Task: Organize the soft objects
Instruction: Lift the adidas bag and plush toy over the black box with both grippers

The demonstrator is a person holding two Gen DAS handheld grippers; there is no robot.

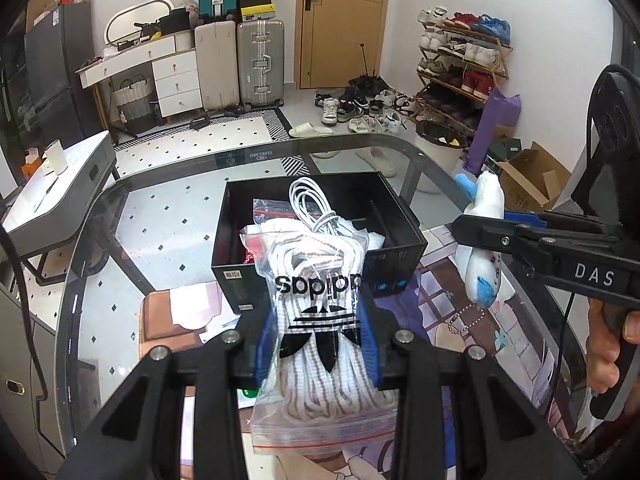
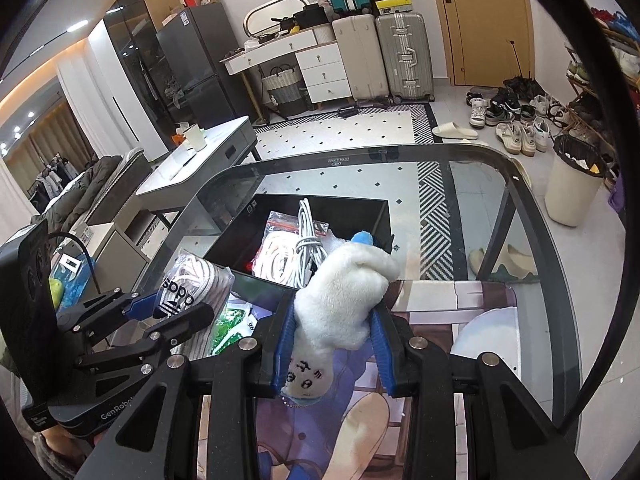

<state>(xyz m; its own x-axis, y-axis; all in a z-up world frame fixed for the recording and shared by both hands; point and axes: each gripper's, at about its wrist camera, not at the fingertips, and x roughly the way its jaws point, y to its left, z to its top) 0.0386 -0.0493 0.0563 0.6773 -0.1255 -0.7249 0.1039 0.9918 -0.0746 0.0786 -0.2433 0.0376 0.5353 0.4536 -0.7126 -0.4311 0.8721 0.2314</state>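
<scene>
My left gripper [image 1: 318, 344] is shut on a clear zip bag of white laces [image 1: 320, 328] with a black adidas logo, held above the table in front of the black box [image 1: 400, 258]; the bag also shows in the right wrist view [image 2: 188, 284]. My right gripper [image 2: 334, 344] is shut on a white and blue plush toy [image 2: 344, 300], held just right of the box; the toy shows in the left wrist view [image 1: 482, 240]. The box [image 2: 360, 212] holds a coiled white cable [image 2: 308, 236], another bagged lace bundle [image 2: 276, 256] and plastic bags.
The glass table [image 1: 160, 216] carries a printed mat [image 2: 480, 320] under both grippers. A grey side table [image 2: 208, 160] with a cup stands to the left. A white bin [image 2: 572, 184], shoes and a shoe rack [image 1: 460, 64] lie beyond the table.
</scene>
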